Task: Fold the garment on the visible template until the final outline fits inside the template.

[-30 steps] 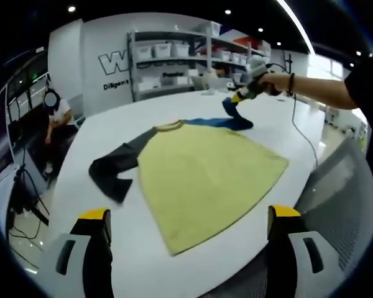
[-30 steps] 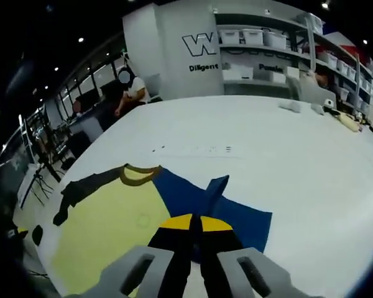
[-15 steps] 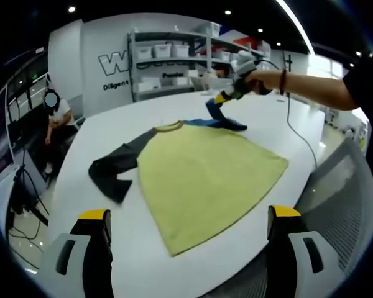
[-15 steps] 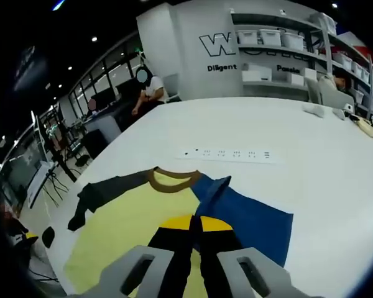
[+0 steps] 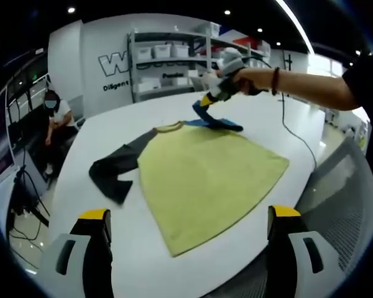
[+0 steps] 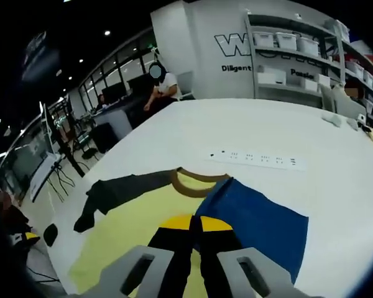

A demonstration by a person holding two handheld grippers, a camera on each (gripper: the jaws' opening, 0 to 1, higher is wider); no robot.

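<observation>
A yellow garment lies flat on the white table, with a dark grey sleeve spread out to the left and a brown collar at the far end. Its blue sleeve is lifted off the table near the collar. My right gripper is shut on this blue sleeve; the same right gripper shows at the far side, held by a person's hand. My left gripper stands open over the garment's near hem with nothing between its fingers.
A white power strip lies on the table beyond the collar. A thin cable trails from the right gripper across the table's right side. A mesh chair back stands at the near right edge. Shelves with bins and a seated person are behind.
The right gripper has carried the blue sleeve to the left, up toward the collar. The left gripper has stayed where it was, still open.
</observation>
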